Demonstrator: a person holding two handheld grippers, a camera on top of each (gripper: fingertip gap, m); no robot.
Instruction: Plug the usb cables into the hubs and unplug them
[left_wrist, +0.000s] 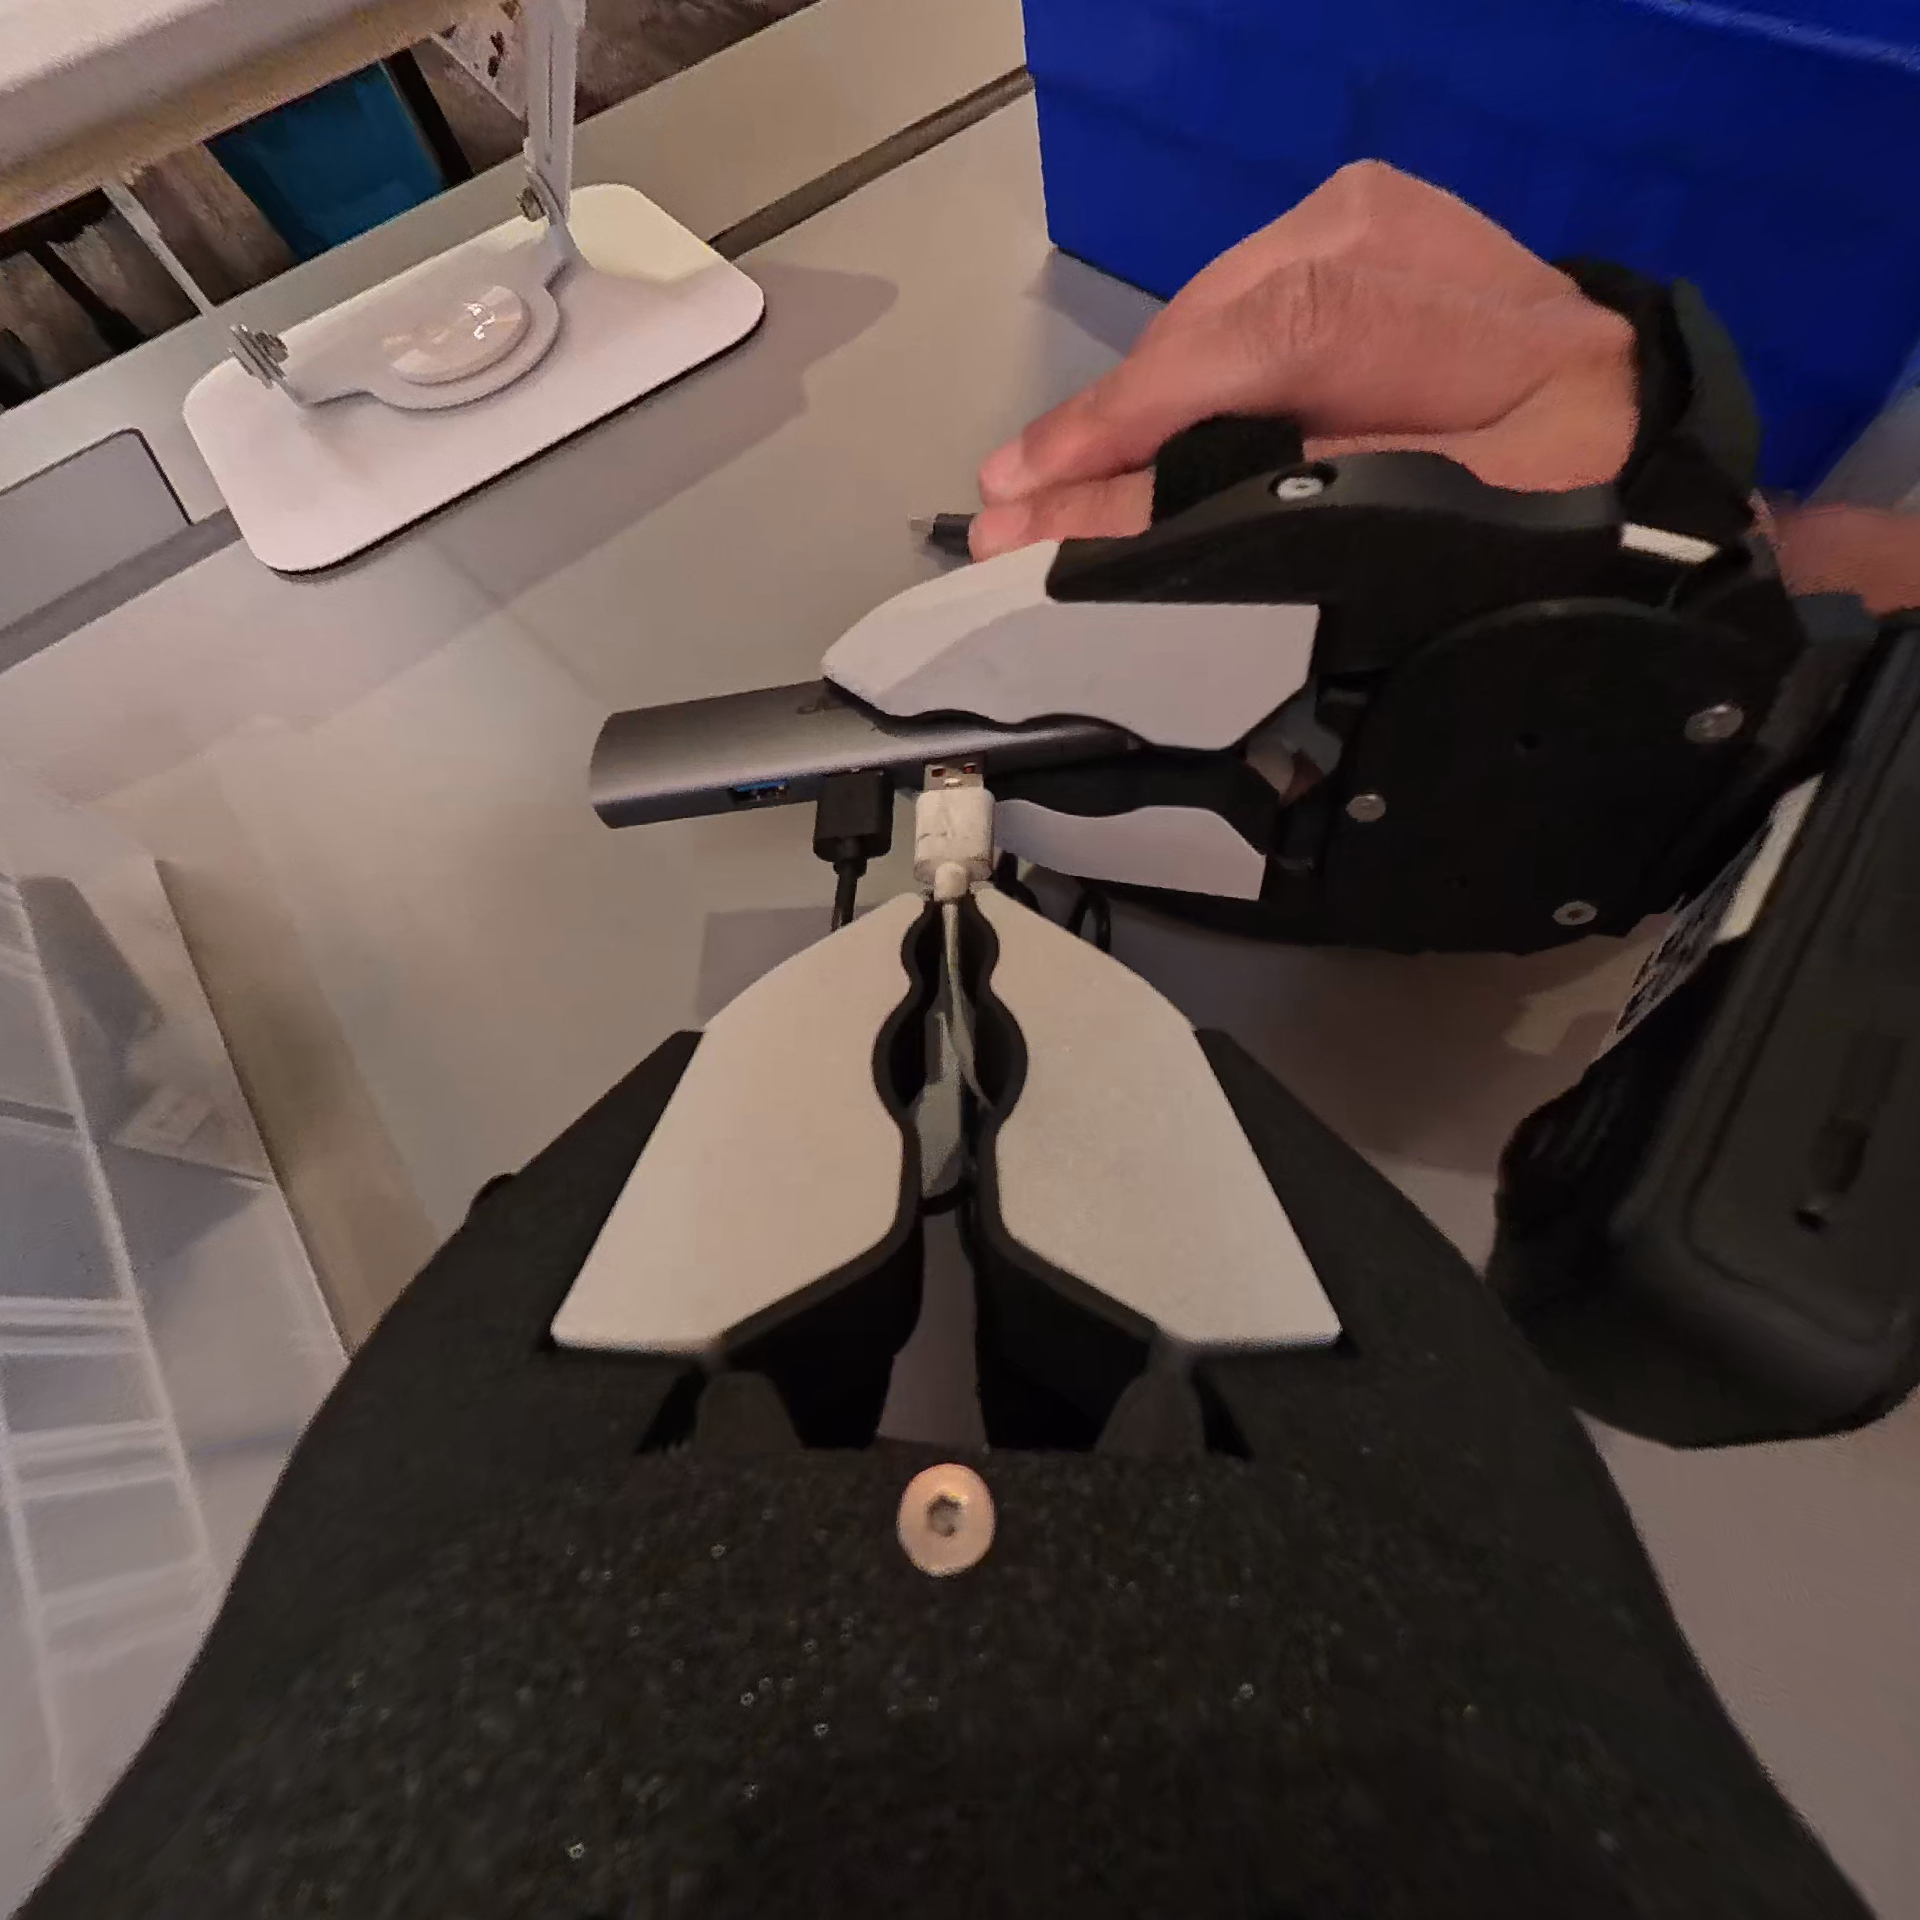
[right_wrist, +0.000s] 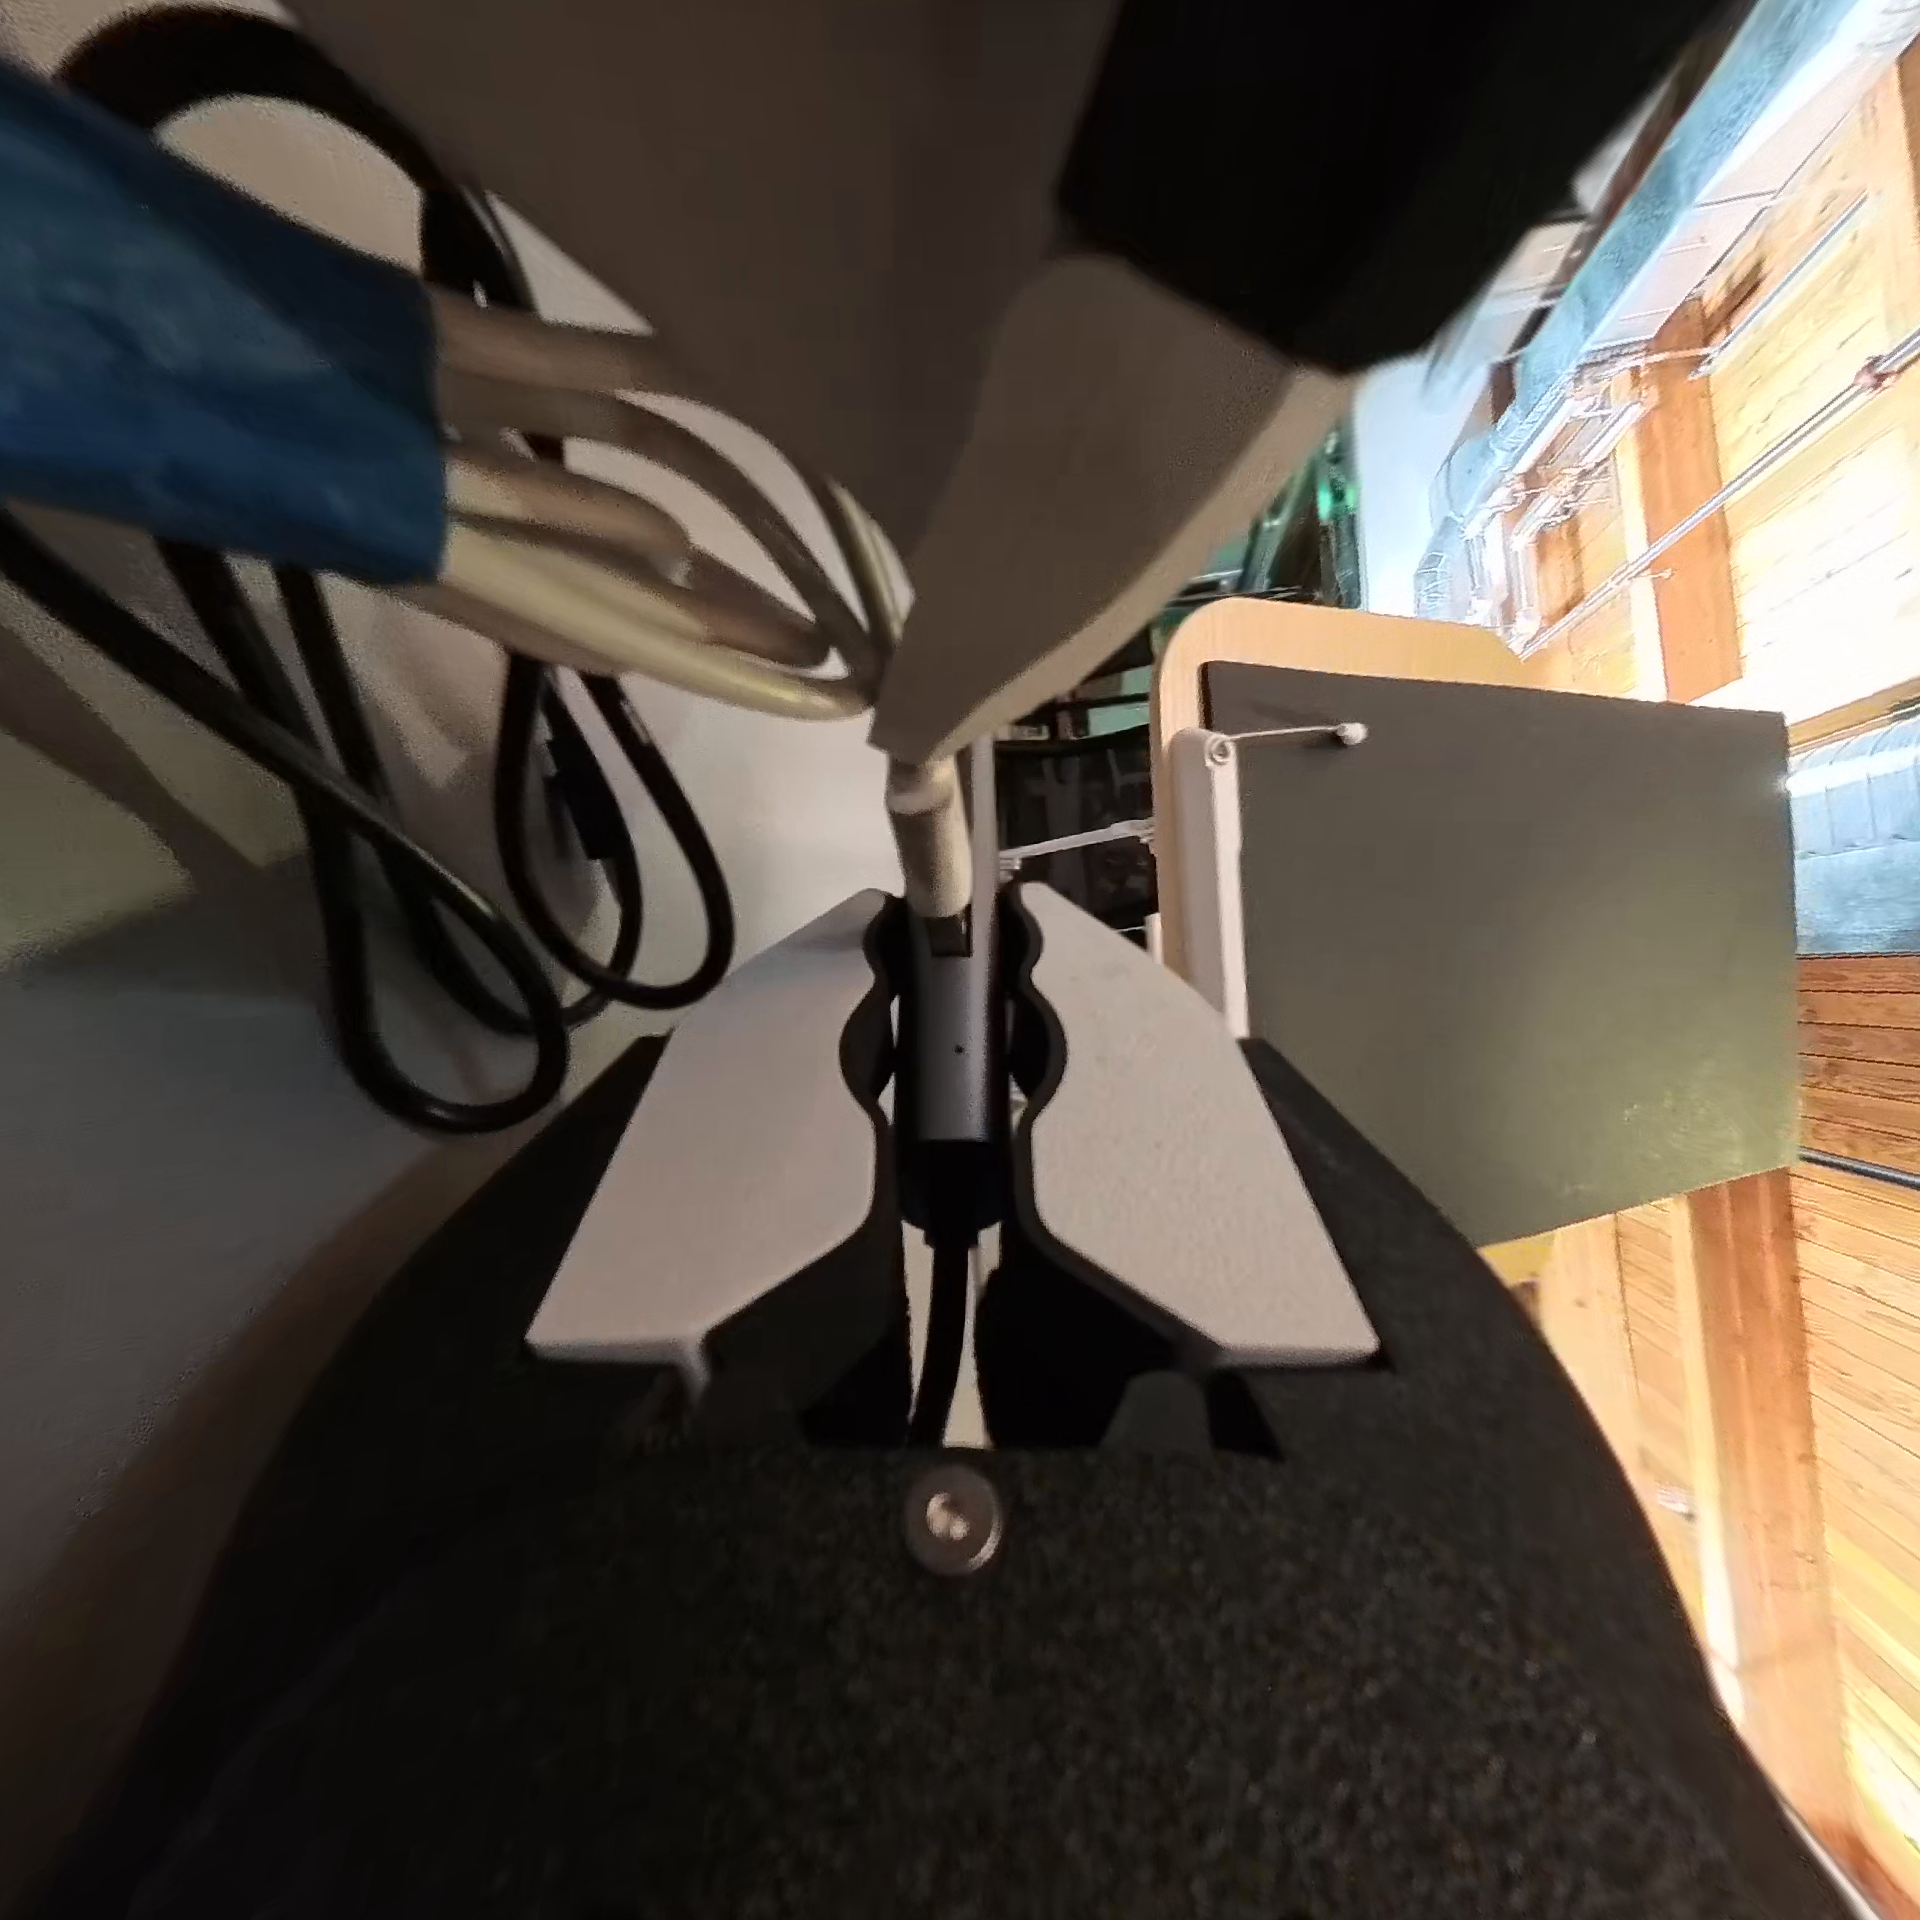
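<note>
Grey hub (left_wrist: 769, 743): held above the table (left_wrist: 499, 644), clamped flat between the closed fingers of the right gripper (left_wrist: 894, 748). White plug (left_wrist: 951, 831): at the hub's front edge beside a seated black plug (left_wrist: 854, 816), metal tip partly exposed. Left gripper (left_wrist: 948, 914): closed on the white cable (left_wrist: 961, 987) just behind that plug.

USB hub (left_wrist: 748, 743) above tabletop (left_wrist: 520, 644); two plugs (left_wrist: 951, 826) at its near side. Stand (left_wrist: 468, 384) behind-left, bin (left_wrist: 1455, 135) behind-right.
</note>
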